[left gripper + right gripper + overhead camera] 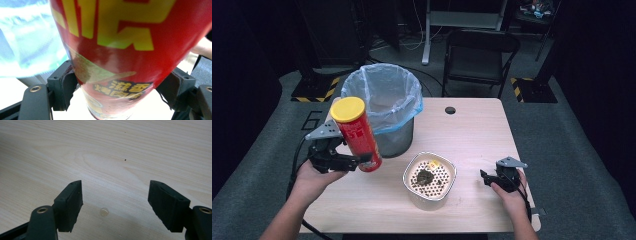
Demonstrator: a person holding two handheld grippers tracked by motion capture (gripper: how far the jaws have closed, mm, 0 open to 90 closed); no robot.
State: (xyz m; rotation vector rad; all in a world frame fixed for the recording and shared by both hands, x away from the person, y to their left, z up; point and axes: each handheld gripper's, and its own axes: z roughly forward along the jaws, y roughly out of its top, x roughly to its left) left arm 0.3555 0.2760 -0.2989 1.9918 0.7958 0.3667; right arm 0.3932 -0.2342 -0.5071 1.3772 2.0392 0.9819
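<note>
A tall red snack can (pixel 358 135) with a yellow lid is held off the table at the left, leaning a little to the left. My left gripper (pixel 362 161) is shut on its lower part. In the left gripper view the can (pixel 117 55) sits pressed between the two black pads (pixel 67 87). My right gripper (pixel 484 177) rests low at the table's right side, jaws apart with nothing between them. In the right gripper view the right gripper (pixel 115 202) looks down on bare wood.
A grey bin lined with a pale blue bag (pixel 382 97) stands at the back left, just behind the can. A white round container (pixel 429 197) with a perforated insert and dark scraps sits mid-table. A folding chair (pixel 479 50) stands beyond the table (pixel 472 130).
</note>
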